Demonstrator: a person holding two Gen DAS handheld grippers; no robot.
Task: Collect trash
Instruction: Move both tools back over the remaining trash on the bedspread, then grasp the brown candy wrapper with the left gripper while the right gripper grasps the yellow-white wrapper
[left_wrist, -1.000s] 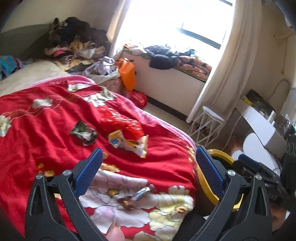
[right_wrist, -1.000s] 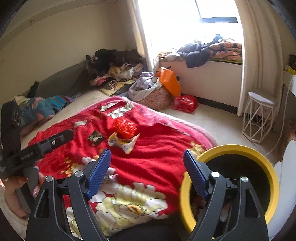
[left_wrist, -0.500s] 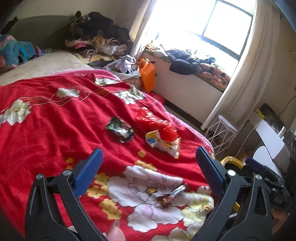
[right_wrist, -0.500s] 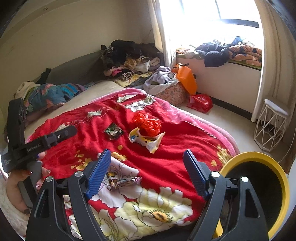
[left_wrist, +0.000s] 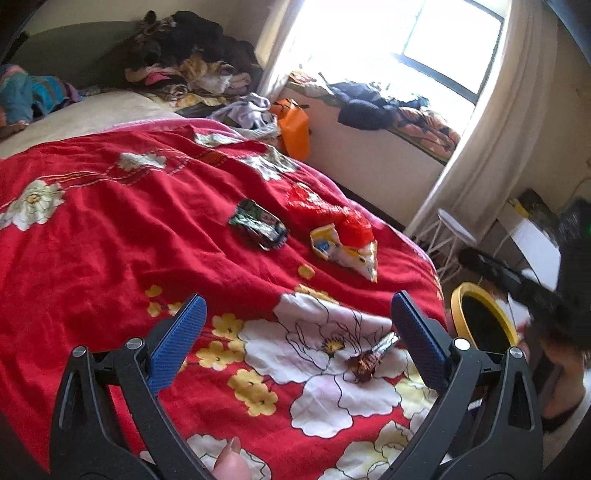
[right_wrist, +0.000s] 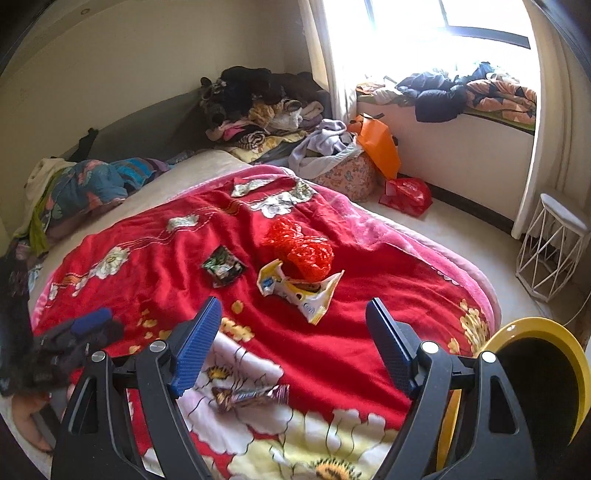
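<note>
Several pieces of trash lie on a red flowered blanket (left_wrist: 110, 229) (right_wrist: 369, 280): a small brown candy wrapper (left_wrist: 371, 354) (right_wrist: 247, 397), a yellow-white snack bag (left_wrist: 343, 251) (right_wrist: 299, 288), a crumpled red plastic bag (left_wrist: 332, 214) (right_wrist: 299, 247) and a dark green wrapper (left_wrist: 258, 223) (right_wrist: 223, 266). My left gripper (left_wrist: 295, 336) hangs open above the blanket, the candy wrapper just inside its right finger. My right gripper (right_wrist: 293, 343) is open too, with the candy wrapper below it near the left finger. A yellow-rimmed black bin (left_wrist: 484, 325) (right_wrist: 535, 391) stands beside the bed.
Piles of clothes (right_wrist: 258, 107) sit at the bed's far corner, with an orange bag (right_wrist: 376, 144) and a red bag (right_wrist: 406, 194) on the floor. A white wire stool (right_wrist: 554, 243) stands by the curtain. The left gripper's blurred dark body (right_wrist: 74, 339) shows at the right wrist view's left edge.
Both grippers moved in over the bed toward the trash. The bin slid from between the fingers out to the right edge, and the candy wrapper now lies near the fingertips. Jaws stayed open.
</note>
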